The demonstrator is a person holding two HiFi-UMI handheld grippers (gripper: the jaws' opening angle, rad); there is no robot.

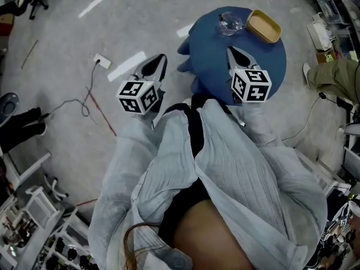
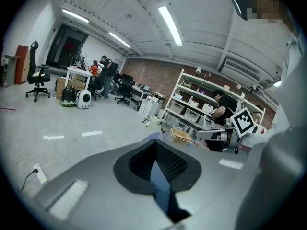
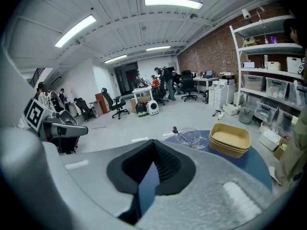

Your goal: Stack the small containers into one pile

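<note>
Left gripper (image 1: 162,58) and right gripper (image 1: 231,50) closed, empty — stacked containers (image 1: 264,26) beyond the right.

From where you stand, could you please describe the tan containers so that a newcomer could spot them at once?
Look for the round blue table. Near its far edge, a nested stack of shallow tan containers sits right beside a clear bowl. The stack is the only opaque, rectangular thing on the table, while the bowl is round and see-through.

Tan containers (image 1: 264,26), blue tbl (image 1: 214,58), clr bowl (image 1: 230,23)
</note>
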